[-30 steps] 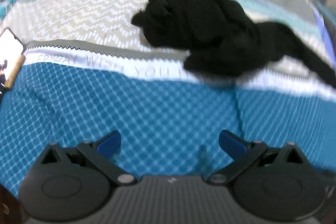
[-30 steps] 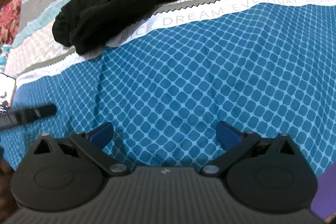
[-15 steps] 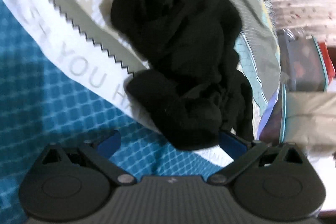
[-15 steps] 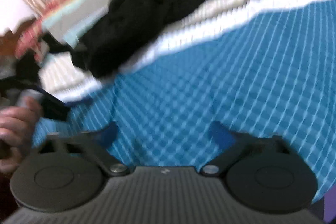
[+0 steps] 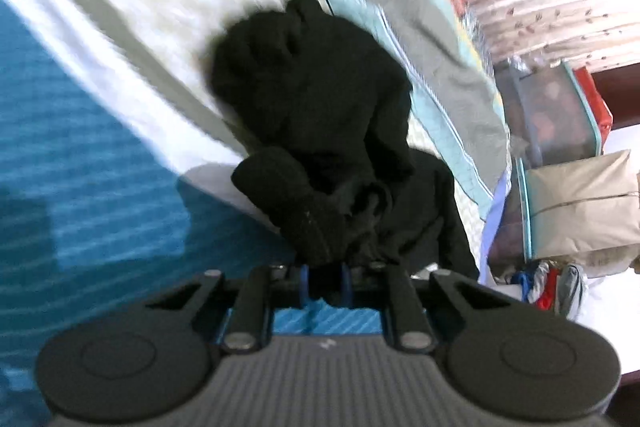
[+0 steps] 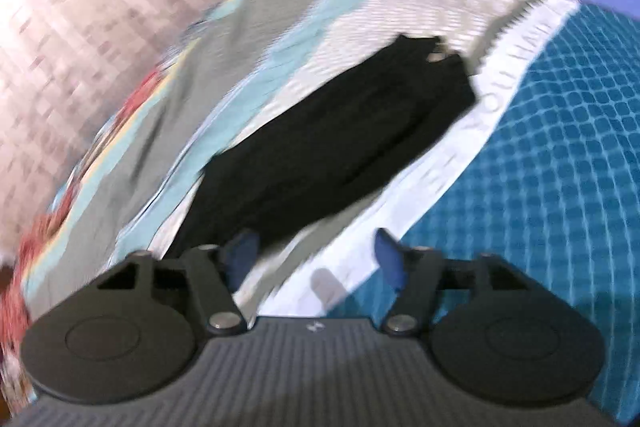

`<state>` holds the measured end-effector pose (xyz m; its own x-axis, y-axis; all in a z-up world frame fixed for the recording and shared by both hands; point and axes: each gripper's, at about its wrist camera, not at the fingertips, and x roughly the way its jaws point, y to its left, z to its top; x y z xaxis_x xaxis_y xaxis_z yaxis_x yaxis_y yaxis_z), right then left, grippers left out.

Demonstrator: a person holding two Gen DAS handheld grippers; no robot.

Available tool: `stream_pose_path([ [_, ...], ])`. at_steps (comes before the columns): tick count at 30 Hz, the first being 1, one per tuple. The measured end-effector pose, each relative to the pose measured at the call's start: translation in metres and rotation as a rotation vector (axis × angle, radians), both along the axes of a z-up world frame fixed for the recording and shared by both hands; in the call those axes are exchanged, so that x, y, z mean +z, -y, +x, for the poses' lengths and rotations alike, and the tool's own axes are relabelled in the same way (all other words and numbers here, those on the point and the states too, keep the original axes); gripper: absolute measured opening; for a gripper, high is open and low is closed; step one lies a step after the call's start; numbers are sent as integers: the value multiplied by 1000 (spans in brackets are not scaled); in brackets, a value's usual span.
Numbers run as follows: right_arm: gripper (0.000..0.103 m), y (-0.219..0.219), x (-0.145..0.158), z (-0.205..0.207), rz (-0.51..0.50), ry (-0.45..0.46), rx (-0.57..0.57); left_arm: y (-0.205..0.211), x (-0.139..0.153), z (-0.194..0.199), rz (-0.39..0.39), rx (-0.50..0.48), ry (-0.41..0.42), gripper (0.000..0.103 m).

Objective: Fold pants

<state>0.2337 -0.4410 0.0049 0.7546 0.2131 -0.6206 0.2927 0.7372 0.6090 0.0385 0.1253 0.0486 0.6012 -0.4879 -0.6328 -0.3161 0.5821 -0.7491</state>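
A: Left gripper (image 5: 325, 285): jaws just clamped together, pinching a fold of the black pants (image 5: 320, 131). The bunched heap lies straight ahead of them on the bedspread (image 5: 80, 167).

B: Right gripper (image 6: 316, 259): jaws parted, just widened a little, nothing between. A pants leg (image 6: 332, 143) stretches ahead from the left jaw; blurred, contact unclear.

A: Clutter (image 5: 568, 163) right of the left jaws.

We are viewing the black pants (image 5: 320, 131) lying bunched in a crumpled heap across the bed's pale patterned bands, their near edge sitting pinched between blue pads; from the right wrist, one leg (image 6: 340, 147) is stretching out flat and straight.
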Motion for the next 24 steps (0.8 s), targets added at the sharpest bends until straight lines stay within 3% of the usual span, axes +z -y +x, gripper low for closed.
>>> stream_pose_path([
  [4,73,15,-14,29,83,-15,-61,-42,8,-51,41,111,-12,13],
  [5,67,14,-12,35,75,-13,-76,-49,5,-59,49,149,-31,13],
  [6,57,13,-9,38,59,-12,-84,-54,1,-62,39,177,-54,13],
  [7,18,10,-5,41,27,-23,-82,-57,-2,-63,21,190,-70,13],
  [8,9,10,1,44,-8,-42,-77,-58,-5,-63,11,192,-82,13],
  [15,8,58,65,-12,-221,116,-146,-71,27,-68,107,186,-23,13],
  [19,9,85,71,-43,-352,73,-182,-78,32,-84,140,139,-36,17],
  [21,15,89,52,-46,-378,-40,-170,-67,26,-91,232,96,-84,28],
  [22,26,91,43,-49,-390,-98,-176,-62,23,-95,294,82,-112,37],
  [23,45,94,36,-56,-411,-137,-197,-61,21,-101,333,70,-125,40],
  [24,53,96,31,-65,-439,-155,-239,-64,21,-107,337,66,-117,40],
])
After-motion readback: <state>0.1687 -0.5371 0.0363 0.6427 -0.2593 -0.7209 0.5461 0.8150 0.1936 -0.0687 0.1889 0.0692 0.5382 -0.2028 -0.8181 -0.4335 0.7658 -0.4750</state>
